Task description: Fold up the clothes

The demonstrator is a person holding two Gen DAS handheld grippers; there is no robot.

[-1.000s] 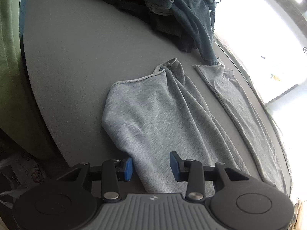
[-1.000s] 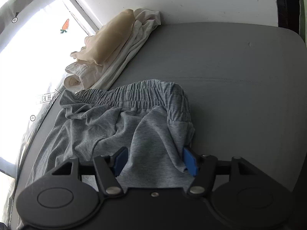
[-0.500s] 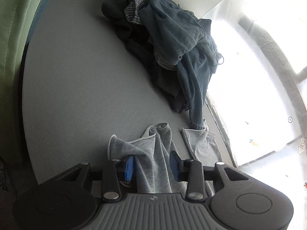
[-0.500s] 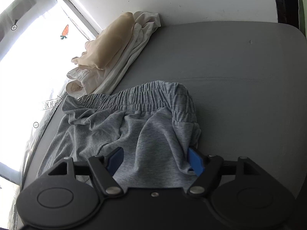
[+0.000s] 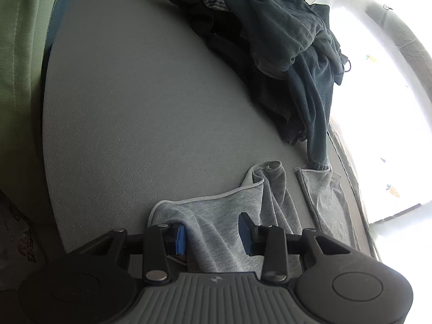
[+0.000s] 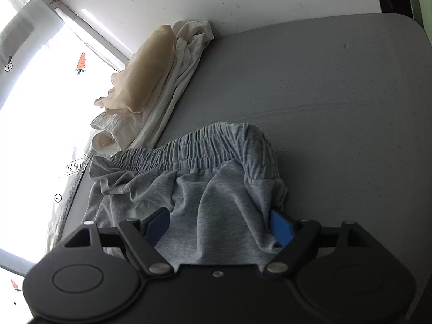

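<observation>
Light grey sweatpants lie on the grey table. In the left wrist view their leg ends lie at the bottom, one cuff apart to the right. My left gripper is open, its blue pads either side of a fold of the near leg hem. In the right wrist view the elastic waistband lies across the middle. My right gripper is open wide, its pads straddling the fabric just below the waistband.
A heap of dark blue and black clothes sits at the far side in the left wrist view. A stack of folded cream and white clothes lies by the bright window. A green cushion borders the table's left edge.
The left gripper has moved forward along the leg to its hem, and its pads now straddle the hem fold. The right gripper has opened a little wider over the waist fabric.
</observation>
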